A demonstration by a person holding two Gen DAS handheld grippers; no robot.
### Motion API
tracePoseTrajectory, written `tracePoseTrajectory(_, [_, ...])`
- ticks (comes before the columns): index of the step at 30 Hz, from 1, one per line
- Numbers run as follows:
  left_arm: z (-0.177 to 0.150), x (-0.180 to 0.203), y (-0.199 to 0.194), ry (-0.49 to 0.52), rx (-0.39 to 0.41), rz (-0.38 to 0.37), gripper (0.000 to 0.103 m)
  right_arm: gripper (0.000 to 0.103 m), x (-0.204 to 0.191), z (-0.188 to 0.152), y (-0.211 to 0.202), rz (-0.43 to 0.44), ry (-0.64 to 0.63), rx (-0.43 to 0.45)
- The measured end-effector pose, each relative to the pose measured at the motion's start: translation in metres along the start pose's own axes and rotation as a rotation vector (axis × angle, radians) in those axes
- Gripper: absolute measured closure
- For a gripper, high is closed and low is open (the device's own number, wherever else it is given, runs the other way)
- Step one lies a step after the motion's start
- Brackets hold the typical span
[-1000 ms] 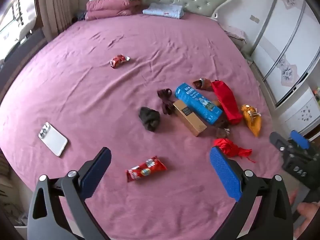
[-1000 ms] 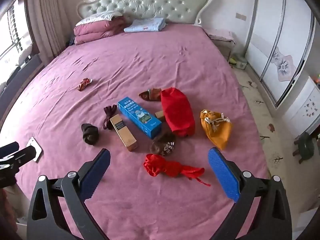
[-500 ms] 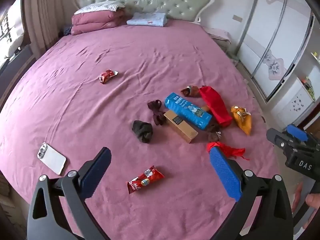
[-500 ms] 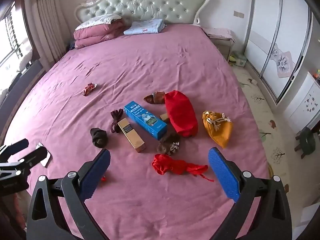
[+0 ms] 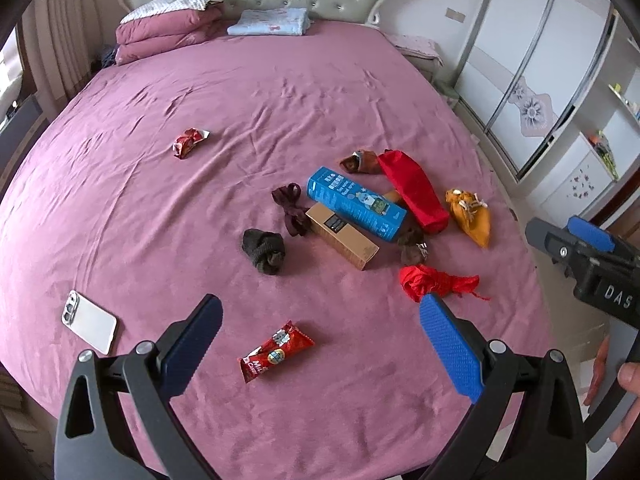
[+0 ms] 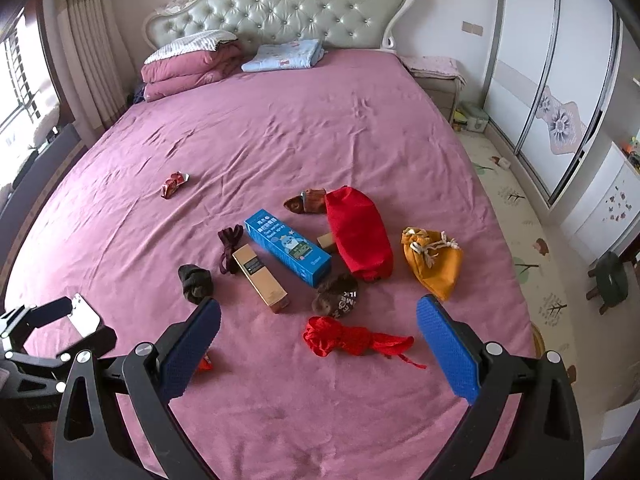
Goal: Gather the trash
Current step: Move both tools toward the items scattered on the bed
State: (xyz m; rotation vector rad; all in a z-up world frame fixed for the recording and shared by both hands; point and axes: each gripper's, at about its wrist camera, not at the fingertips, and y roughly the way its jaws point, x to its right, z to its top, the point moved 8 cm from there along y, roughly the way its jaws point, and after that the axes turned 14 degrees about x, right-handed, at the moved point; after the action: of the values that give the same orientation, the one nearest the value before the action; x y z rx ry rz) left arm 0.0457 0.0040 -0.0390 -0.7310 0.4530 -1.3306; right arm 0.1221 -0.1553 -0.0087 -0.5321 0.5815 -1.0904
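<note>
Item: red snack wrapper [image 5: 276, 351], flat on the bed [image 5: 280, 112] near its foot edge, just ahead of the left tool [image 5: 320, 344]; jaws wide, empty; judged light, crinkly, slippery, best pinched across its middle. Second item: crumpled wrapper [image 5: 190, 142], toward the bed's left side, well apart. Right tool [image 6: 318, 346]: wide, empty, over the red cord [image 6: 352, 340].

On the bed [image 5: 320, 92], the snack packet [image 5: 276, 352] lies at 6 o'clock from the two boxes [image 5: 352, 220], the phone [image 5: 89, 322] at 8.
</note>
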Motion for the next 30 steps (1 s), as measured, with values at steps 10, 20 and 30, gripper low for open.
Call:
tracePoseTrajectory(10, [-0.005, 0.000, 0.008, 0.000, -0.029, -0.002, 0.004, 0.009, -0.004, 0.000, 0.005, 0.003, -0.026, -0.003])
tracePoseTrajectory(20, [-0.016, 0.006, 0.011, -0.028, -0.064, -0.008, 0.004, 0.009, -0.001, -0.004, 0.007, 0.023, -0.031, -0.022])
tracePoseTrajectory(30, [-0.025, 0.009, 0.015, -0.023, -0.093, -0.002, 0.004, 0.009, 0.001, -0.005, 0.007, 0.028, -0.023, -0.023])
